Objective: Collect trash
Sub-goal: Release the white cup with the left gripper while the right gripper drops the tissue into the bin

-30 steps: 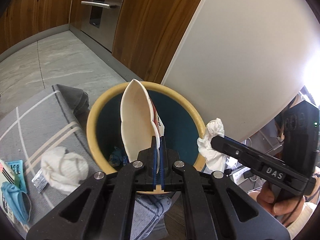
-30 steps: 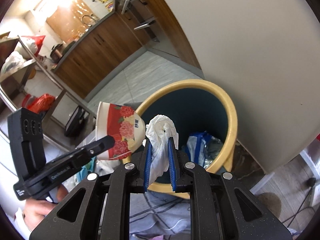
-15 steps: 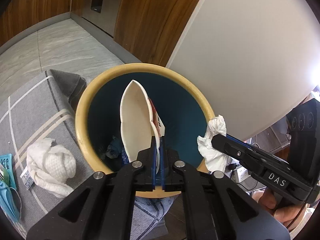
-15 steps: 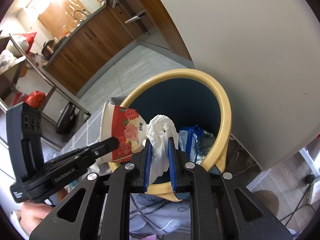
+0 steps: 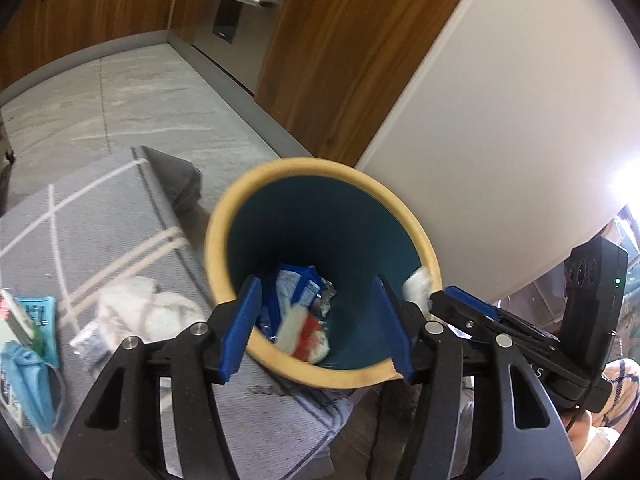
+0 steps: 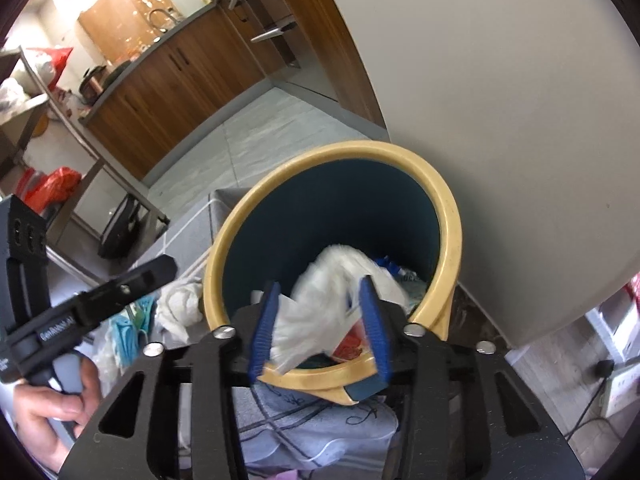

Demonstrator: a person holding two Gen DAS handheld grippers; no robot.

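Left gripper (image 5: 316, 326): its blue-padded jaws are now spread wide and hold nothing; half a second ago they were pressed on the rim of a paper bowl.

Paper bowl with red floral print (image 5: 302, 334): released, it now lies blurred at the bottom of the bin, on top of a blue and white crinkled wrapper (image 5: 298, 288).

Right gripper (image 6: 318, 328): its jaws have also parted, where a moment ago they pinched a tissue.

Crumpled white tissue (image 6: 320, 312): smeared by motion between the spread pads, over the bin's mouth; it looks to be falling in, though whether it still brushes a pad I cannot tell.

Round bin with yellow rim and dark teal inside (image 5: 224, 216): directly under both grippers, beside a white panel (image 5: 500, 100), standing partly on a grey rug with pale stripes (image 5: 100, 208).

Meaning for the task: two pieces are delivered at once, so both grippers are free for the next pickup.

Trash left: a second wad of white tissue (image 5: 148, 312) lies on the rug just left of the bin, with a small clear packet (image 5: 90, 344), a light blue face mask (image 5: 28, 380) and a teal packet (image 5: 38, 308) further left.

Next, as I judge it: the left gripper is nearer the wad.
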